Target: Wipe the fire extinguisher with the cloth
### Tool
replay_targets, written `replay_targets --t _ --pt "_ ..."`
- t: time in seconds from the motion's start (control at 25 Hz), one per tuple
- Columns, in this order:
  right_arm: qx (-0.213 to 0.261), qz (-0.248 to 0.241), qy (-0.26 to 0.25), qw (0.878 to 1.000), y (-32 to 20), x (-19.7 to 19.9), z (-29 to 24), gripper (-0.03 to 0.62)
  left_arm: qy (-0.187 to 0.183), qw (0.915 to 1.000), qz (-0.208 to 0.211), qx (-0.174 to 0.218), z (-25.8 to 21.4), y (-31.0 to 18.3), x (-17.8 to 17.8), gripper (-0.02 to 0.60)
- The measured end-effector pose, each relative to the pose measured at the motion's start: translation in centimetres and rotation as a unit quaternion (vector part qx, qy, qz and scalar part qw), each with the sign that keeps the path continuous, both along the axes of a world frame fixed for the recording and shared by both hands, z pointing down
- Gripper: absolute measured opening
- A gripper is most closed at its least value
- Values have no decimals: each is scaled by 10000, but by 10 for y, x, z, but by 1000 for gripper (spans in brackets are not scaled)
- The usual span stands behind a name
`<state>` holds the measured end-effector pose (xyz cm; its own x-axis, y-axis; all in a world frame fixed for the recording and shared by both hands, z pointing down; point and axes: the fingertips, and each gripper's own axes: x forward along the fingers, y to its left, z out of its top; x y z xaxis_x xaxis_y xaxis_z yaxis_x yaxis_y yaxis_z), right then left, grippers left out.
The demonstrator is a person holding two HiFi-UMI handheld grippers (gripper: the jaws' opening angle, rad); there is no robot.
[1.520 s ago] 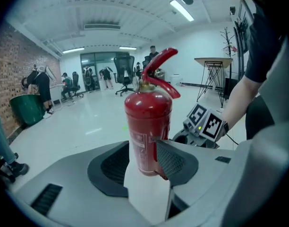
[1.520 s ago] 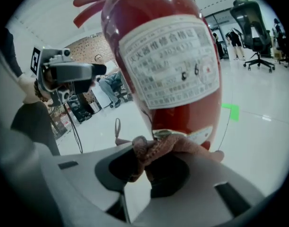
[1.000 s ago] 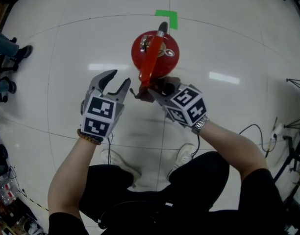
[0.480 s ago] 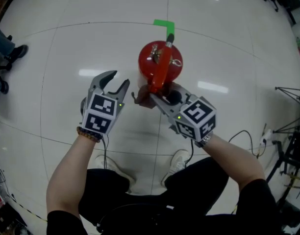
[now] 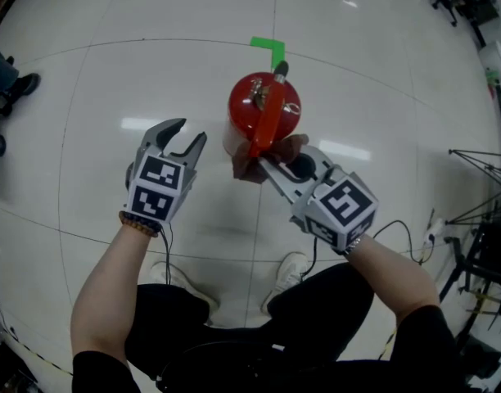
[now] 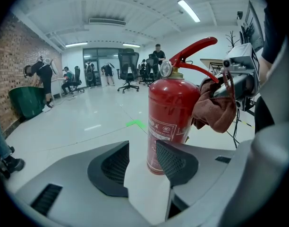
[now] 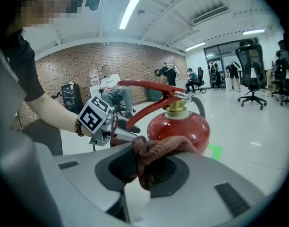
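Observation:
A red fire extinguisher (image 5: 263, 105) stands upright on the white floor, with a red lever handle (image 7: 154, 100) and a brass valve on top. My right gripper (image 5: 268, 167) is shut on a brown cloth (image 5: 259, 160), bunched between its jaws and pressed against the cylinder's upper side just below the handle (image 7: 156, 148). In the left gripper view the cloth (image 6: 215, 110) hangs at the extinguisher's (image 6: 170, 119) right shoulder. My left gripper (image 5: 178, 142) hangs open to the left of the extinguisher, nothing between its fingers (image 6: 177, 162).
A green tape corner (image 5: 269, 47) marks the floor behind the extinguisher. Cables and stands (image 5: 471, 244) lie at the right. The person's shoes (image 5: 295, 268) are near below. Office chairs and people (image 6: 128, 72) are far across the room, by a brick wall.
My right gripper has risen with the cloth along the extinguisher's side, from low near the body up to just under the handle. The left gripper has stayed about where it was.

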<state>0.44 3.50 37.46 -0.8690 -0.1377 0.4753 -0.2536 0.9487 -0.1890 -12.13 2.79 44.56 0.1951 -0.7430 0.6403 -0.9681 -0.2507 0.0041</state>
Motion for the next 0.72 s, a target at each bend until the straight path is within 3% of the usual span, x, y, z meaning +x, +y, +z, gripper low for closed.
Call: replay_targets --t 0.48,0.72 --pt "385 323 -131 9987 -25 19 -36 78 182 9998 -23 67 -2 -6 -2 176" --pt "425 349 -122 9984 -32 22 -44 78 366 9958 774 331 -13 -14 30 176"
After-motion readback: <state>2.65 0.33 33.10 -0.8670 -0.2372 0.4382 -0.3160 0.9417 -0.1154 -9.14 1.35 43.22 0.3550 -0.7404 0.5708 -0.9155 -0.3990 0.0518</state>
